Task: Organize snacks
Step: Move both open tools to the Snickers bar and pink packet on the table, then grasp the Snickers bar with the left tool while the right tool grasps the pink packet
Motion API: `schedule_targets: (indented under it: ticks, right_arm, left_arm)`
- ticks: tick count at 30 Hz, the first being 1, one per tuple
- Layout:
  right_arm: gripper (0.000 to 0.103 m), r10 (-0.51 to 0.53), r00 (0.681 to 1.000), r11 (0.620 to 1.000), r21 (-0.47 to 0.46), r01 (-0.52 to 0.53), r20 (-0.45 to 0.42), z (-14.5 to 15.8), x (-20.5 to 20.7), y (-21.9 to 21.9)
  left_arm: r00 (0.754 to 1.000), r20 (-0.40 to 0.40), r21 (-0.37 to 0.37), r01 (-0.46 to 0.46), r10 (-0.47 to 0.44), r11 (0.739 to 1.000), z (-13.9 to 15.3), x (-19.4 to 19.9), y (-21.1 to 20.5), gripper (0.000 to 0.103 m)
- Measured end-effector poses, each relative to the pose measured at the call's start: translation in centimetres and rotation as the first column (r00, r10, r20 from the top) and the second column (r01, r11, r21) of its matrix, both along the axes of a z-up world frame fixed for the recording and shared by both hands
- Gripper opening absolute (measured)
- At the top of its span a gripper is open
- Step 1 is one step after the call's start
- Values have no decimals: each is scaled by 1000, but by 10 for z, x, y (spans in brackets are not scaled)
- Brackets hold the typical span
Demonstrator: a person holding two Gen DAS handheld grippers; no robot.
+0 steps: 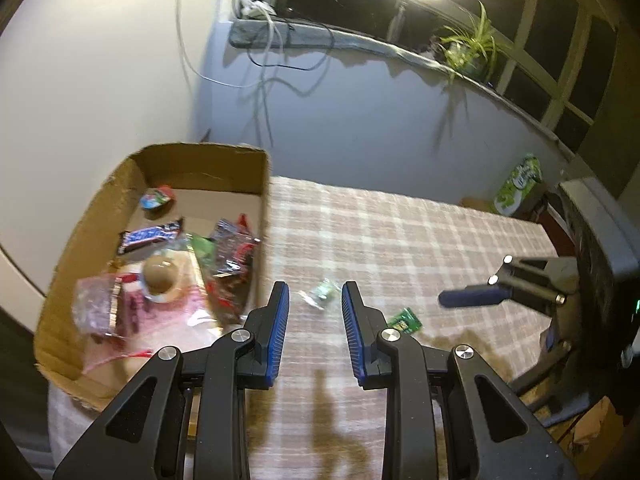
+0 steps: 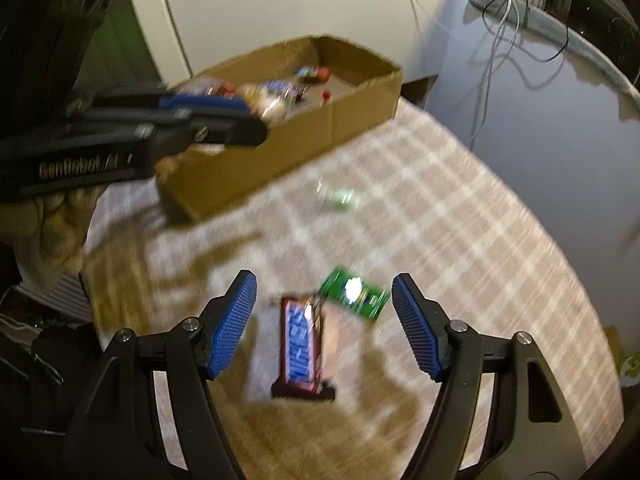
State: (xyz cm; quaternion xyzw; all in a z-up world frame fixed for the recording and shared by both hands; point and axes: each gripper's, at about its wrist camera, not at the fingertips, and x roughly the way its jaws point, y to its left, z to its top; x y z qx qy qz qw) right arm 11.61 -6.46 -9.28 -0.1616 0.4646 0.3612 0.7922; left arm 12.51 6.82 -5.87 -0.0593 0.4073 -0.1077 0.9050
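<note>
Brown cardboard box (image 1: 80, 288) on checked cloth (image 1: 400, 232), full of snacks. Left gripper (image 1: 314, 296) spread wide, holding nothing, just beside the box. Right gripper (image 2: 324, 300) spread wide too, above a Snickers bar (image 2: 301, 344) beside a green packet (image 2: 354, 298).

Pink-and-white plaid tablecloth (image 1: 400, 232), brown box (image 1: 208, 164)

A plaid cloth (image 1: 400, 240) in pink and white checks covers the surface. On it, at the left edge, sits an open cardboard box (image 1: 264, 200) (snack wrappers inside). Loose on the cloth lie a Snickers bar (image 2: 300, 344), a green packet (image 2: 354, 298) just beside it, and a small pale-green wrapper (image 1: 322, 294) nearer the box.
</note>
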Motion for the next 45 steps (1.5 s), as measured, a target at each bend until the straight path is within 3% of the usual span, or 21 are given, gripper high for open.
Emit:
schedule_targets:
  ticks: [9,14,24,26,33,35,45]
  right_arm:
    - [73,1,998,1000,-3,-1,-61,-29,-20,-4]
    - [61,-26,995,999,17,28,-94,-37,-16,-8]
    - [60,-85,993,992,82,91,-81,-19,-16,-32]
    - [49,-110,990,988,100,119,-91,-16,-10,-41]
    - [44,-107,984,988,97,122,-142,-26,4,-41]
    - [37,-91,985,990,97,106,-148,-29,3,-36]
    - [32,-106,975,982,131,133,-197,-35,12,-46]
  left_arm:
    - [994,-61,-14,89,-90,996,-19,3,-31,26]
    - [990,-92,-12,110,-111,994,-26,8,-38,26]
    - [989,-103,-11,106,-106,994,-31,8,-36,26]
    - [989,-105,-13,104,-105,994,-33,8,-36,26]
    - [989,-110,-11,101,-101,995,-35,6,-34,26]
    - [989,-113,-12,99,-100,995,-35,5,-33,26]
    - [978,-160,-59,124,-131,991,-40,-19,-40,26]
